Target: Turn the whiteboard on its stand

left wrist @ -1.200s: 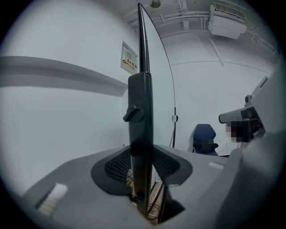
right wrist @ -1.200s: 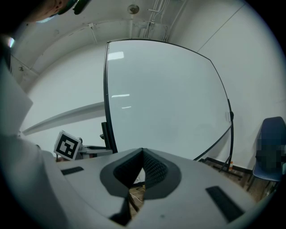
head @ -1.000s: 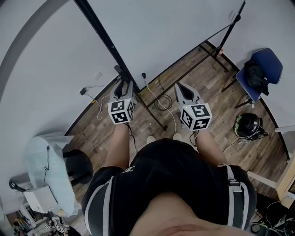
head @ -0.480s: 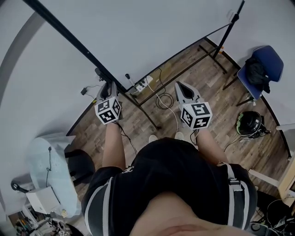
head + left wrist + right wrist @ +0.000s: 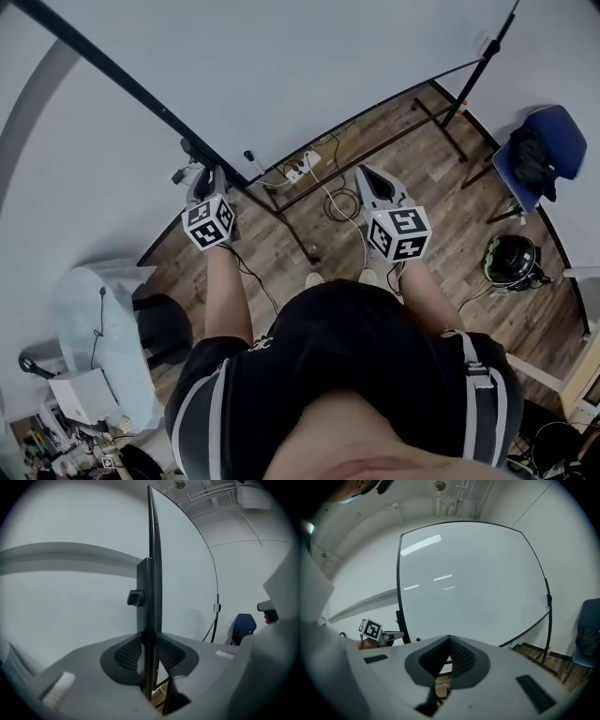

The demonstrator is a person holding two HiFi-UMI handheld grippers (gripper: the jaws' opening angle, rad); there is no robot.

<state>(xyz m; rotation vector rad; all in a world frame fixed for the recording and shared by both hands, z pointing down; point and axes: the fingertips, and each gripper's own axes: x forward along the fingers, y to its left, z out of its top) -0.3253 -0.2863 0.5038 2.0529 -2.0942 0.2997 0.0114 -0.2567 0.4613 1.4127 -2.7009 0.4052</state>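
Note:
The big whiteboard (image 5: 309, 75) stands on its black wheeled stand (image 5: 291, 225) in front of me. My left gripper (image 5: 202, 175) is at its black side frame (image 5: 141, 94). In the left gripper view the frame (image 5: 153, 573) runs upright between the pads, under a black clamp knob (image 5: 135, 597). The left gripper (image 5: 150, 645) has just been closing and its pads press on the frame. My right gripper (image 5: 362, 174) hangs clear of the board, shut, with nothing held. Its own view faces the board's white face (image 5: 473, 583), with the left gripper (image 5: 393, 635) at the board's left edge.
A blue chair with a black bag (image 5: 536, 150) stands at the right, with a helmet (image 5: 511, 258) on the wood floor beside it. A power strip and cables (image 5: 309, 169) lie under the board. A pale round table (image 5: 94, 323) and a black stool (image 5: 161, 333) are at the left.
The left gripper has gone leftward with the board's edge, and the board's frame has swung round with it. The right gripper has hardly moved.

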